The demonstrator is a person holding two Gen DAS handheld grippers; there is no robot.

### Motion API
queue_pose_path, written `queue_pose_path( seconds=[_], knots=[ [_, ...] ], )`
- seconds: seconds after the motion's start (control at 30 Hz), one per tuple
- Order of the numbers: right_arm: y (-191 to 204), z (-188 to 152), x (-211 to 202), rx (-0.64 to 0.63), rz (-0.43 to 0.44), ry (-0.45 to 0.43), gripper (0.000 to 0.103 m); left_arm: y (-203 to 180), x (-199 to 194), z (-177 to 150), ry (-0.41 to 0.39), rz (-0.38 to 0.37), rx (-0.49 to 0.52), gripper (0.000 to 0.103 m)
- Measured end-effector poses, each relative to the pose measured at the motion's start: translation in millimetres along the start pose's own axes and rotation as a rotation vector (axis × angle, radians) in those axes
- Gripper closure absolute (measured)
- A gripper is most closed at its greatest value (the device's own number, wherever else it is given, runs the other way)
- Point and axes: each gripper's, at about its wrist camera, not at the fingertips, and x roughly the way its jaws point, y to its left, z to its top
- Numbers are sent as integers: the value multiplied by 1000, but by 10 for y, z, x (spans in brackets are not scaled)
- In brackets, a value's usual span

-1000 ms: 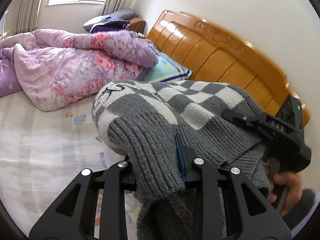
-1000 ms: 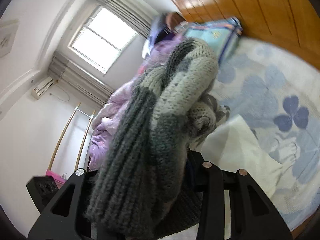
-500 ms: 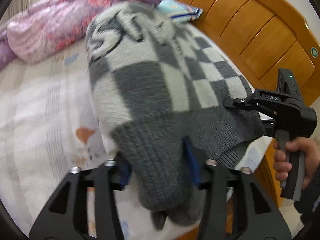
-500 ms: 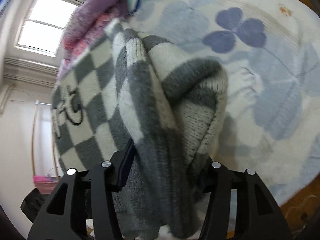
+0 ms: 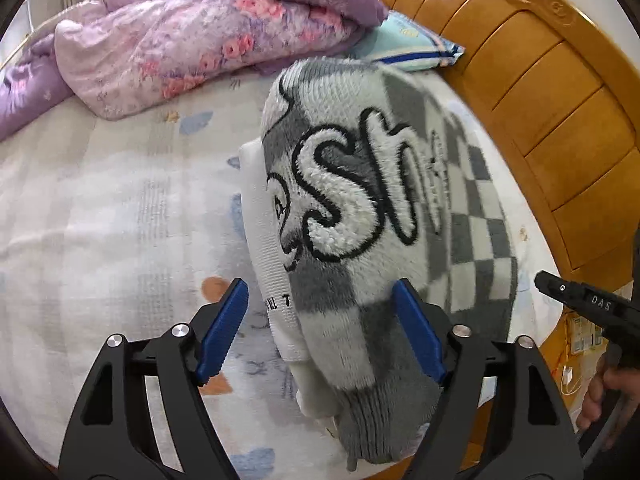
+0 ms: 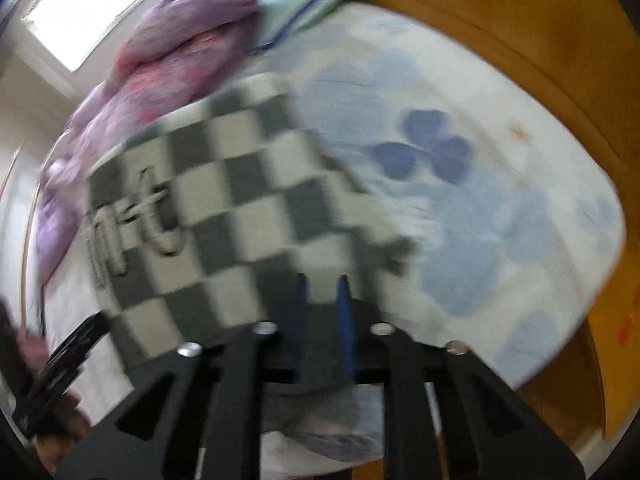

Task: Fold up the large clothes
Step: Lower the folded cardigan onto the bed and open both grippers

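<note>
Bedsheet [image 5: 100, 208] carries sweater [image 5: 360, 208] between wide left jaws; right jaws pinch it.

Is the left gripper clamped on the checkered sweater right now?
No, the left gripper stands wide open, its blue pads spread to either side of the checkered sweater, which lies on the bed.

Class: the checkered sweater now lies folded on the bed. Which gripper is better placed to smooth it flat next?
Left, probably. The left gripper is open, its fingers astride the sweater hem, free to press. The right gripper looks nearly shut at the sweater's edge, though that view is blurred.
</note>
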Motion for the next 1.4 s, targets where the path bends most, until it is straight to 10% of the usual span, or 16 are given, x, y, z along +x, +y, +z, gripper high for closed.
queue_pose_path(
  seconds=[0.3,0.63,0.83,1.4],
  knots=[
    [-33,131,1031,-47,-151,178,99,-29,140,-81,25,-8,17,16],
    [418,81,459,-140,-108,106,94,267,-69,-35,63,-27,-121,13],
    [1116,-99,137,-243,-56,90,44,480,-296,-66,89,38,-132,9],
    [2516,-931,-909,-332,-166,-59,9,1329,-1882,-365,-34,69,-92,5]
  ],
)
